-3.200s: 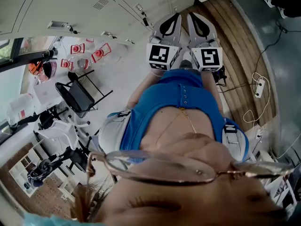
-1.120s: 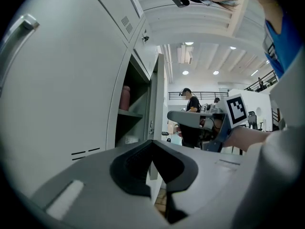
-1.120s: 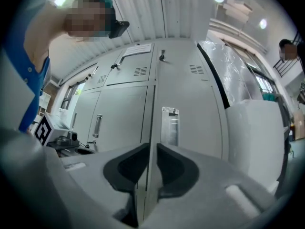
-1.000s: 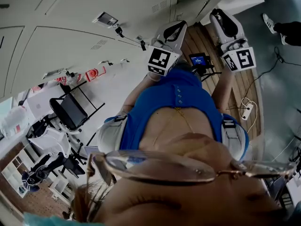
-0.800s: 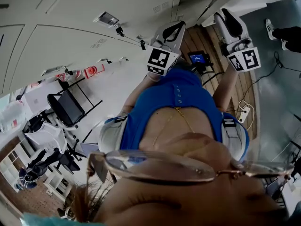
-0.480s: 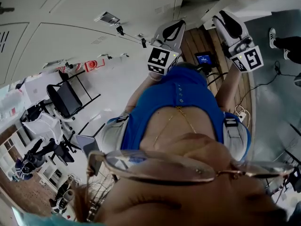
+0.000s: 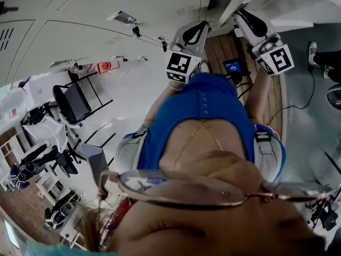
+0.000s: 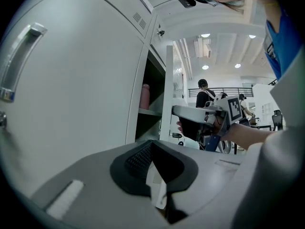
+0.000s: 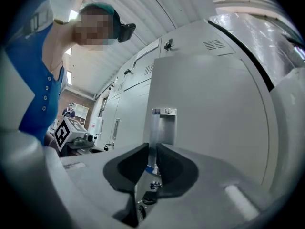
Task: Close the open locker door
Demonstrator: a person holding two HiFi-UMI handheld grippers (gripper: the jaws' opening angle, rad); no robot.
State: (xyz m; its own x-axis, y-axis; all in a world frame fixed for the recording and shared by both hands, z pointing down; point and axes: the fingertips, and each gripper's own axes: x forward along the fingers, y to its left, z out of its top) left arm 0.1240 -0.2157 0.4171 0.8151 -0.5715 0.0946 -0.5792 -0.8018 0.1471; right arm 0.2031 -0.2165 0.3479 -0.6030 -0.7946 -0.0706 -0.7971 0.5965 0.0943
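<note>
The grey locker door [image 9: 209, 113] stands open, its inner face and lock plate [image 9: 163, 120] filling the right gripper view. My right gripper [image 9: 152, 149] has just been closing, and its jaws now sit narrowly together on the door's free edge. In the head view that gripper [image 7: 240, 16] is at the door's edge [image 7: 230, 9]. The left gripper view shows the open compartment [image 8: 152, 80], the door edge [image 8: 168, 94] and the right gripper [image 8: 177, 112] against it. My left gripper [image 8: 151, 144] is shut and empty, level in front of the neighbouring closed locker [image 8: 71, 89], and appears in the head view [image 7: 198, 28] too.
A pink bottle [image 8: 144, 95] stands on the shelf inside the open compartment. Closed lockers with bar handles [image 8: 19, 61] line the wall to the left. A black chair [image 7: 74, 103], a wooden floor strip [image 7: 224, 49] and a small screen [image 7: 233, 66] lie below. People [image 8: 205, 92] stand far off.
My right gripper has swung in onto the door's edge and its jaws have narrowed. The left gripper has shifted slightly. The head view has turned a little along the lockers.
</note>
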